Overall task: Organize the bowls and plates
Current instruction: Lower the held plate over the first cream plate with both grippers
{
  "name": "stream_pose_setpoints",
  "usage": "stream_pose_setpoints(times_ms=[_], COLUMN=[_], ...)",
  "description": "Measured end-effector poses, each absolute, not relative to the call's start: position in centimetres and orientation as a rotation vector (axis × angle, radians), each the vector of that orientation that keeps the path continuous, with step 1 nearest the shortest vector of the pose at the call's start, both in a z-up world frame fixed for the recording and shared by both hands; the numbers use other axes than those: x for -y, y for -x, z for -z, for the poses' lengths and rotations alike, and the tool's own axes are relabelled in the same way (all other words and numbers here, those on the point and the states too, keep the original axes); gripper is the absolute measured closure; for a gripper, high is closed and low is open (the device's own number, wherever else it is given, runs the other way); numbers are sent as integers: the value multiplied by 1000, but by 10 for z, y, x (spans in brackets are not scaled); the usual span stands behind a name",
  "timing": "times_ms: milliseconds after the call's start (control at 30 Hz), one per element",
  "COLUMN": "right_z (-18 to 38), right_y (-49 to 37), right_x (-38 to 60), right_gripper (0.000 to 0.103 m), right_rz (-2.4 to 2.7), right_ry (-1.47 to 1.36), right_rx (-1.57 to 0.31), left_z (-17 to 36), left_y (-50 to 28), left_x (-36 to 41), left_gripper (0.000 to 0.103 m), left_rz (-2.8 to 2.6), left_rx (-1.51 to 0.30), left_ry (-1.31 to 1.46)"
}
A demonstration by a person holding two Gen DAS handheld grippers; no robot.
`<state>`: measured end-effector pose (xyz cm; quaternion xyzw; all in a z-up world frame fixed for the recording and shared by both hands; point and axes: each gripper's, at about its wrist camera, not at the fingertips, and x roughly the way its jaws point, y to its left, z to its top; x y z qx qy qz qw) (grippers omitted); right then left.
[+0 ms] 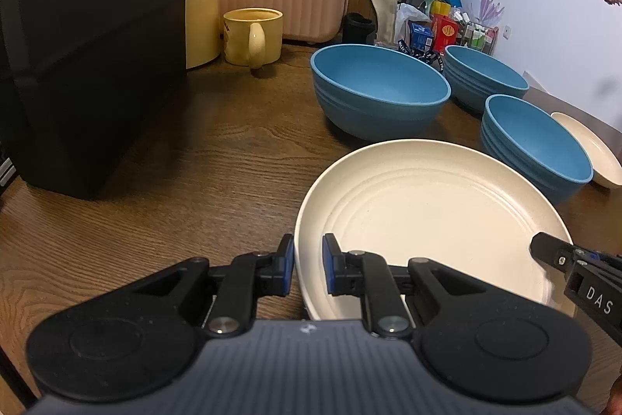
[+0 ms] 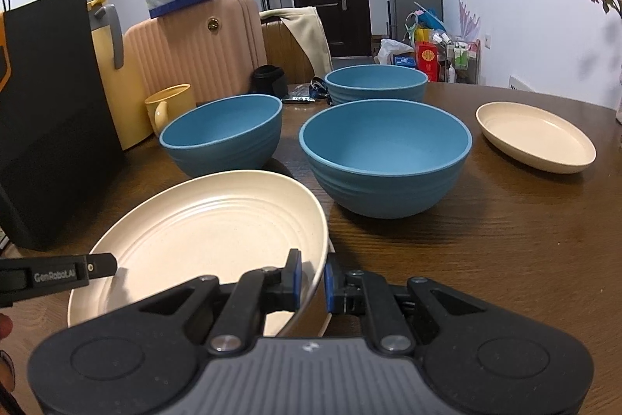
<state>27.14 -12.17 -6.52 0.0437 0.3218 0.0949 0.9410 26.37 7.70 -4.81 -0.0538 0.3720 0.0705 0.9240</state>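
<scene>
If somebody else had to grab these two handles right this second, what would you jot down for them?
Left gripper: shut on the near cream plate's left rim.
Right gripper: shut on the same plate's right rim, so both hands hold it. It looks slightly raised off the wooden table; I cannot be sure.
Elsewhere: three blue bowls sit separately behind it; a second cream plate lies far right.
Done: nothing stacked that I can see.
Left: probably put the plates together and nest the bowls.

Opposite low close views — shared plate (image 1: 427,205)
</scene>
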Motion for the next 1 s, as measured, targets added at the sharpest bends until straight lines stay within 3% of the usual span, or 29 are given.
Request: stream_pose_setpoints(times_ms=[1000], right_z=[69], right_y=[-279], right_x=[115], right_gripper=[88], right_rz=[-165], right_ry=[-46], right_rx=[-683], left_z=[52], left_y=[-263], left_x=[-79], left_gripper=[87], left_rz=[-139], left_rx=[-765], left_ry=[118])
